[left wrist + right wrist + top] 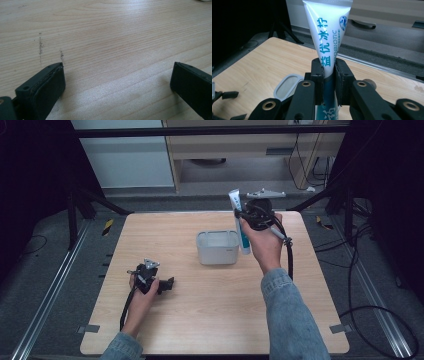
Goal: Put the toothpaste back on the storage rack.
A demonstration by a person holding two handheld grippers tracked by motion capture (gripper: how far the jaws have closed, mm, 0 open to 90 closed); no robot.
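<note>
Nearest the person, the left gripper [167, 284] lies low on the wooden surface [210, 290], held in the left hand [142, 292] toward the front left part of the top; in the left gripper view its two black jaws stand wide apart with bare wood grain between them and nothing touching either pad; a few faint dark scuff marks show on the wood just ahead of one jaw.

Farther in, near the middle of the surface, sits a small grey tub [217, 248], rectangular with rounded corners, open at the top; in the right gripper view its rim [288, 86] shows below and beside the jaws.

Beyond and to the right of the tub, the right hand [265, 245] holds the right gripper [240, 215] raised above the surface, over the far right part of the top; its jaws are pressed narrow on a white and teal toothpaste tube [328, 42]; the tube stands roughly upright, its flat crimped end uppermost and its teal lower part hanging down past the jaws; in the high view the tube [240, 225] hangs beside the tub's right edge, clear of the wood; whether it touches the tub I cannot tell.
</note>
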